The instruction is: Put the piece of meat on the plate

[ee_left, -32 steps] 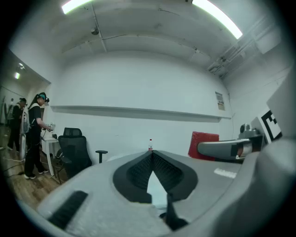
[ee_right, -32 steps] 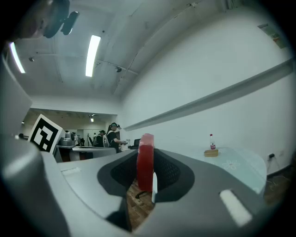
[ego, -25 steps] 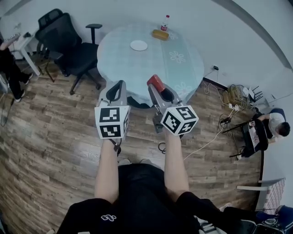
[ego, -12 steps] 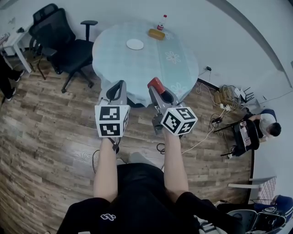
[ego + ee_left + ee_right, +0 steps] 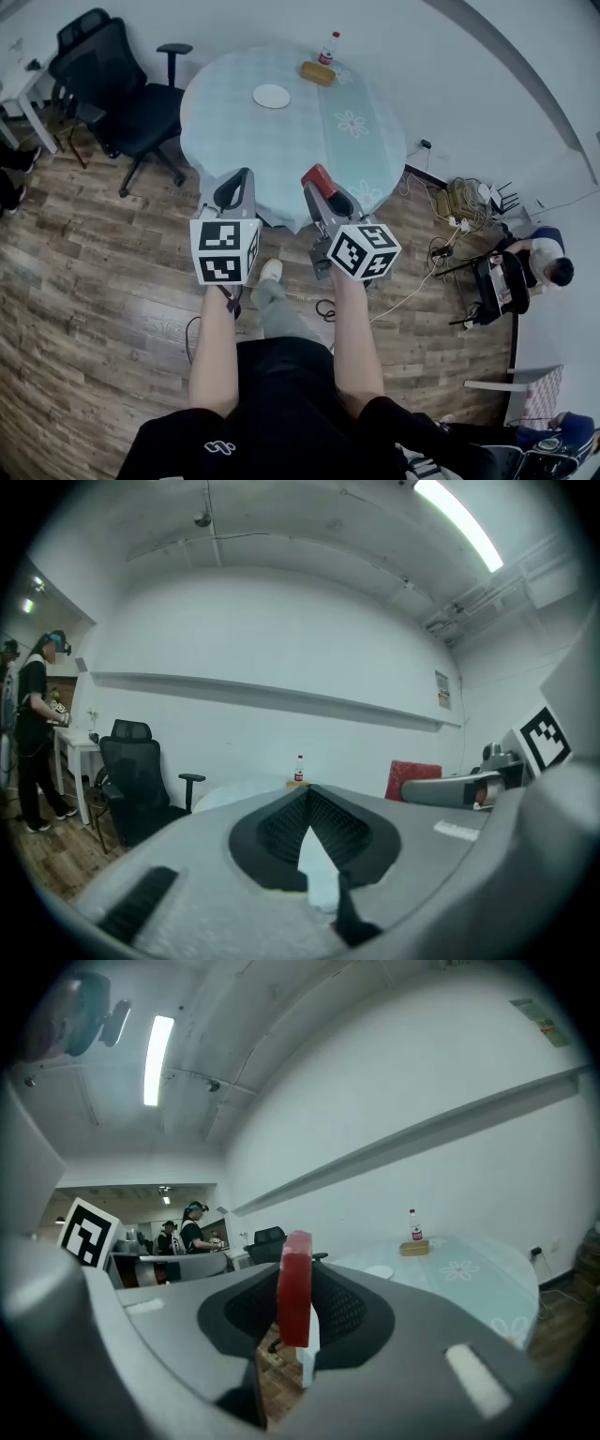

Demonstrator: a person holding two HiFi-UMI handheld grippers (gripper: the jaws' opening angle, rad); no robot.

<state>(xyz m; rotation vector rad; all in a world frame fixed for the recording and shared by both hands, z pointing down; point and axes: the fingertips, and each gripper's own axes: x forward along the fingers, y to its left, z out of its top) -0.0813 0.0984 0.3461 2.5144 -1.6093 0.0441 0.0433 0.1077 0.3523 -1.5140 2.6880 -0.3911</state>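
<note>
A white plate (image 5: 271, 96) lies on the far side of the round table (image 5: 300, 141), which has a pale flowered cloth. My right gripper (image 5: 317, 178) is shut on a red slab of meat (image 5: 319, 174), held on edge over the table's near rim. In the right gripper view the meat (image 5: 293, 1288) stands upright between the jaws, with the plate (image 5: 379, 1271) far beyond it. My left gripper (image 5: 236, 180) hangs beside it at the same height. Its jaws meet at the tips (image 5: 307, 789) with nothing between them. The meat (image 5: 412, 775) also shows at the right of the left gripper view.
A bottle (image 5: 326, 47) and a yellow-brown box (image 5: 317, 72) stand at the table's far edge. A black office chair (image 5: 103, 80) is left of the table. Cables and a power strip (image 5: 464, 202) lie on the wooden floor at right, near a seated person (image 5: 539, 267).
Both grippers have come forward toward the table and sunk a little. The table sits nearer in the view, and a foot now shows below the grippers. The grip on the meat is unchanged.
</note>
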